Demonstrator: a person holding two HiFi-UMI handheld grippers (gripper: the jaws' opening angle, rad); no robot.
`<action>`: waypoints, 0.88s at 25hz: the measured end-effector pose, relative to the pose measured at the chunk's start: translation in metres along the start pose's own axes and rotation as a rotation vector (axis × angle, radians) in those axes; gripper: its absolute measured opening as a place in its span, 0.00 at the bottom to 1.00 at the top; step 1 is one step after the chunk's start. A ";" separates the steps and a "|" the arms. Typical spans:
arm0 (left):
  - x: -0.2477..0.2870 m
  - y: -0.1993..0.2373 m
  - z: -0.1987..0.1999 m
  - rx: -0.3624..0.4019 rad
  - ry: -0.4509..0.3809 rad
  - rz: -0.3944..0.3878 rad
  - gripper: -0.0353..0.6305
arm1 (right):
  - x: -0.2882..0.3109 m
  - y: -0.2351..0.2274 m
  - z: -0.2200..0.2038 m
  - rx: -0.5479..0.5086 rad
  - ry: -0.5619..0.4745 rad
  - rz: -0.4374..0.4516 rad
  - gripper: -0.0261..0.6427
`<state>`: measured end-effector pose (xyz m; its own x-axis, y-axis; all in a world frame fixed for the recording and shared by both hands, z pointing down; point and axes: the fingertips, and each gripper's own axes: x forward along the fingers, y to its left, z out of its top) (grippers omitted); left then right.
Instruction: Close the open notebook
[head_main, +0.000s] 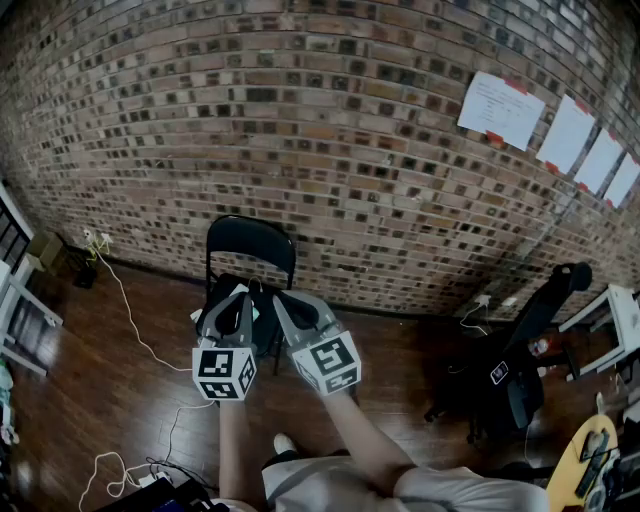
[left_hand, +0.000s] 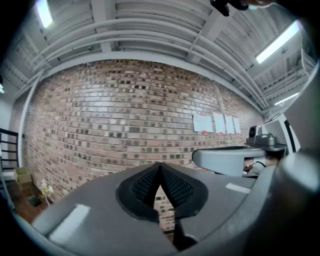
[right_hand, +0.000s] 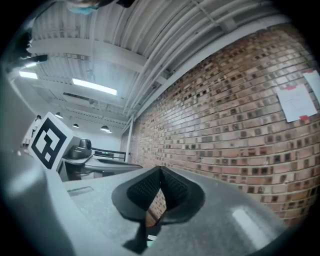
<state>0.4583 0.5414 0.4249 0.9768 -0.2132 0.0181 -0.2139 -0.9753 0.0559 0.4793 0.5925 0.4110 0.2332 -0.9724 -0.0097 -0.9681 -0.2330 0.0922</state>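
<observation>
Left gripper (head_main: 238, 297) (left_hand: 160, 169): grey, black pads clenched together, nothing between.
Right gripper (head_main: 286, 299) (right_hand: 160, 173): grey, clenched likewise, empty.
Ahead of jaws: black metal chair (head_main: 250, 244), red-brown brick wall (head_main: 330, 130) behind it.
Notebook: place cannot be told.

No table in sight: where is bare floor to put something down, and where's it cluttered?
Bare wood floor lies between the black folding chair and the office chair at right, and also left of the white cable. Crowded: tangled cords at lower left, and around the white desk at the right edge.
</observation>
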 end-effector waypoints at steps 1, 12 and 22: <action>-0.003 0.019 0.003 -0.009 -0.009 0.022 0.08 | 0.014 0.011 0.000 0.000 0.001 0.013 0.02; -0.127 0.218 0.000 -0.089 -0.006 0.466 0.08 | 0.160 0.180 0.002 0.039 -0.021 0.446 0.02; -0.252 0.275 0.019 0.027 -0.022 1.027 0.08 | 0.188 0.288 0.032 0.011 -0.127 0.867 0.02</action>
<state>0.1539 0.3258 0.4170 0.3227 -0.9461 0.0261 -0.9465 -0.3228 0.0010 0.2414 0.3424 0.4042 -0.5964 -0.8010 -0.0518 -0.8007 0.5891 0.1092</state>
